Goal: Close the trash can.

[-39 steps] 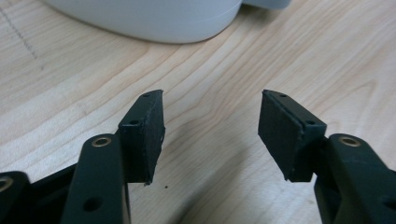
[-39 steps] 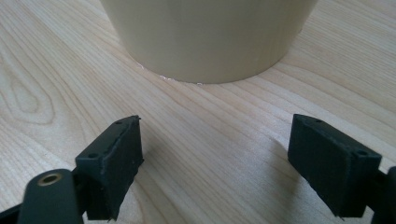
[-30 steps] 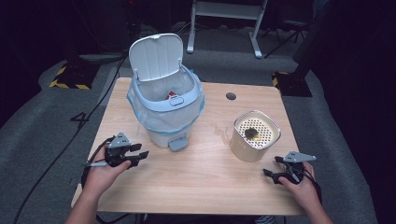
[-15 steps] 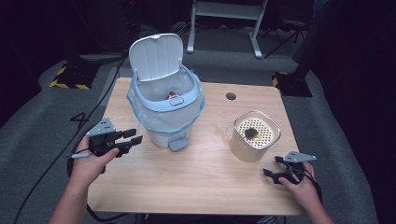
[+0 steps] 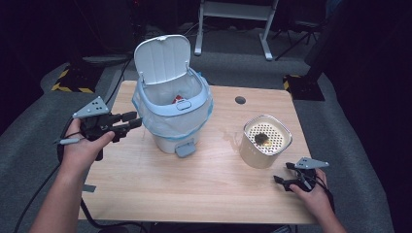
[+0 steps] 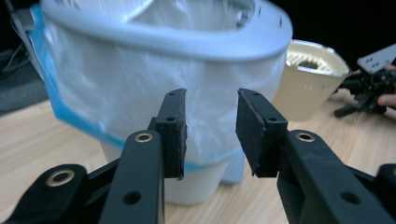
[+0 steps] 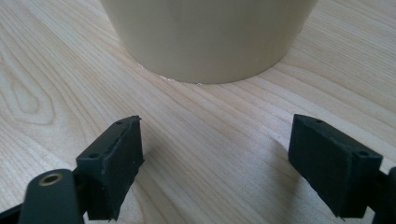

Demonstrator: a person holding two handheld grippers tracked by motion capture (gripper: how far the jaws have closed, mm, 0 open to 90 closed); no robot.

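No legible txt, labels or nos. anywhere

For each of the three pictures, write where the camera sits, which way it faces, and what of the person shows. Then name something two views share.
High view: above the table's near side, facing forward and down on the pedal bin; forearms, left gripper, right gripper.
Left gripper view: on that gripper, facing the bin's bag; its parted, empty jaws.
Right gripper view: low above the table, facing the cream container; jaws wide.
Shared: the container.

White pedal bin (image 5: 173, 114), lid up; bag-lined
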